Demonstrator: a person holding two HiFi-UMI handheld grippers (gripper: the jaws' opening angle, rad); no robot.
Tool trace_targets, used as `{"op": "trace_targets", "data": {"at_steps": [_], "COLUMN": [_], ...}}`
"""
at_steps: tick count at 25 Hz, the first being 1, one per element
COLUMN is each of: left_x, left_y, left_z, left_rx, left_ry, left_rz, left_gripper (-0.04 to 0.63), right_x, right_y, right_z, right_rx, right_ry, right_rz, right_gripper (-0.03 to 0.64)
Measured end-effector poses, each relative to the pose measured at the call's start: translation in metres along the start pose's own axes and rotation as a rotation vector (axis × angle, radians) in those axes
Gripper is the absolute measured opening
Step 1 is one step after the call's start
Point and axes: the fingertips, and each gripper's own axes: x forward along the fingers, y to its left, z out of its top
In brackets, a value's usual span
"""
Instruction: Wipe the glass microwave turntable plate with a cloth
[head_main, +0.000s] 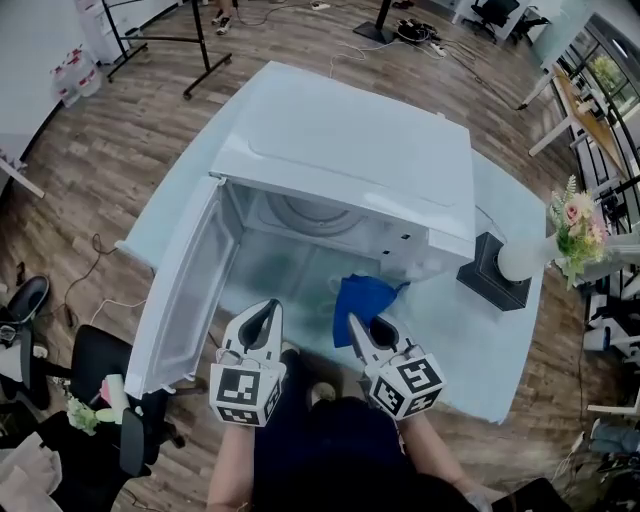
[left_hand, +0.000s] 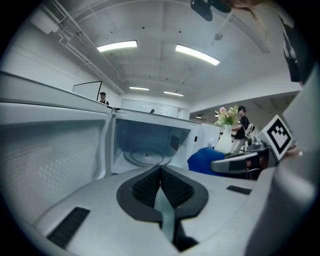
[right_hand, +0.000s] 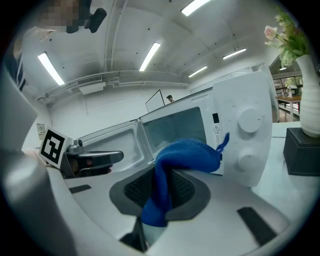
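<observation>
A white microwave (head_main: 350, 150) stands on the table with its door (head_main: 185, 285) swung open to the left. The glass turntable plate (left_hand: 145, 157) lies flat on the floor of the cavity (head_main: 300, 265). My right gripper (head_main: 355, 325) is shut on a blue cloth (head_main: 362, 300) (right_hand: 182, 155), held just in front of the opening, right of centre. My left gripper (head_main: 262, 318) is shut with nothing in it, in front of the opening beside the door. Neither gripper is inside the cavity.
A white vase of flowers (head_main: 570, 235) on a black base (head_main: 495, 272) stands right of the microwave. A pale blue cover (head_main: 470, 350) lies over the table. A black chair (head_main: 110, 390) stands at lower left. Two knobs (right_hand: 245, 140) sit on the microwave front.
</observation>
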Motion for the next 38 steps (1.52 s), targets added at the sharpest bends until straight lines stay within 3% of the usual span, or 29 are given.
{"op": "trace_targets", "data": {"at_steps": [11, 18, 25, 38], "left_x": [0.048, 0.061, 0.073, 0.074], "left_y": [0.021, 0.028, 0.047, 0.066], "left_z": [0.008, 0.007, 0.006, -0.004], "left_rx": [-0.001, 0.043, 0.024, 0.023], "left_ry": [-0.005, -0.024, -0.080, -0.097], "left_rz": [-0.100, -0.080, -0.036, -0.021], "left_gripper": [0.004, 0.005, 0.005, 0.005], "right_x": [0.055, 0.080, 0.111, 0.176], "right_y": [-0.013, -0.019, -0.020, -0.007], "right_z": [0.016, 0.036, 0.053, 0.083], "right_rx": [-0.045, -0.179, -0.229, -0.397], "right_ry": [0.003, -0.014, -0.068, -0.143], "right_rz": [-0.053, -0.022, -0.026, -0.056], "right_gripper": [0.052, 0.052, 0.052, 0.052]}}
